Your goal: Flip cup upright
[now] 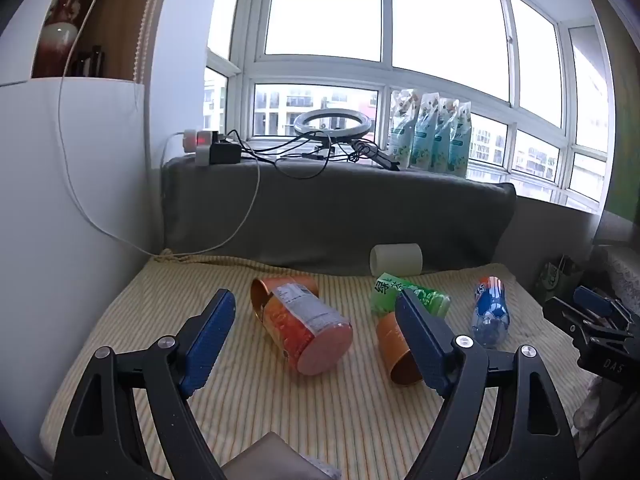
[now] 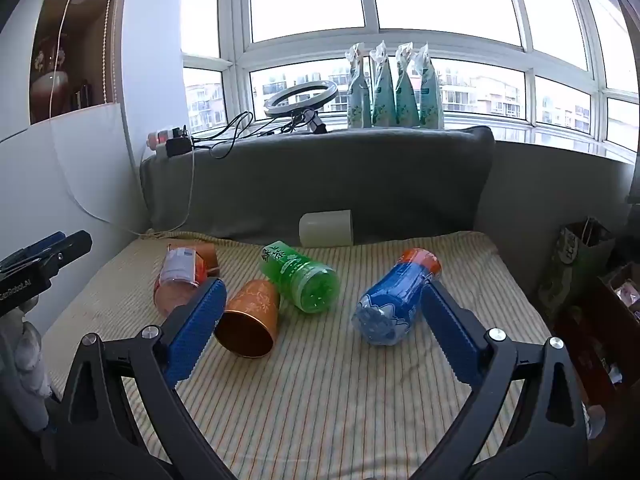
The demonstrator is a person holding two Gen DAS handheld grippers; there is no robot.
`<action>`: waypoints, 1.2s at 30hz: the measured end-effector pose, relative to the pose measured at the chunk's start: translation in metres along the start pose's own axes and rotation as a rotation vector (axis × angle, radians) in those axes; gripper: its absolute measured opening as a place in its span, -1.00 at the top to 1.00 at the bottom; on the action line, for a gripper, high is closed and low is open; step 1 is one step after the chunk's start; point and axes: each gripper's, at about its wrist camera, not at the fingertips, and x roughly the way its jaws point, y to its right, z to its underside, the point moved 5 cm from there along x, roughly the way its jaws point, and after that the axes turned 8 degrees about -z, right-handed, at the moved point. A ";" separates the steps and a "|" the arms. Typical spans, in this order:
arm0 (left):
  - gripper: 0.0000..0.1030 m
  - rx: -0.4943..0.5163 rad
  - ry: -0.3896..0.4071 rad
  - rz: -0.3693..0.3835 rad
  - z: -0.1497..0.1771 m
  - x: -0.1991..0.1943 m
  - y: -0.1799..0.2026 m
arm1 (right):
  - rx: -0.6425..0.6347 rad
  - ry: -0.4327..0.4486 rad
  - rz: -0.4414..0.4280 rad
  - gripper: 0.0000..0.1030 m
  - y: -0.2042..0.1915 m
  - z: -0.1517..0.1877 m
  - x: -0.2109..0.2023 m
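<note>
Your right gripper (image 2: 320,320) spread wide above the striped mat (image 2: 320,400), orange cup (image 2: 250,322) on its side at ten o'clock, touching, it seems, the green bottle (image 2: 300,278), your left gripper (image 1: 316,336) spread too.

The left black two-finger gripper with blue ribbed pads (image 1: 316,320) hangs with its jaws spread wide, holding nothing. At its three o'clock, the right black gripper with matching blue pads (image 2: 320,312) is likewise wide apart and empty.
</note>
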 end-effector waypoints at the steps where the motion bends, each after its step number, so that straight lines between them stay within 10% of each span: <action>1: -0.59 -0.002 -0.003 0.002 0.000 0.000 0.000 | -0.002 0.007 0.000 -0.93 0.000 0.000 0.000; 36: -0.59 -0.003 0.010 -0.005 -0.005 -0.005 -0.004 | -0.006 -0.001 0.013 -0.93 0.000 -0.004 -0.003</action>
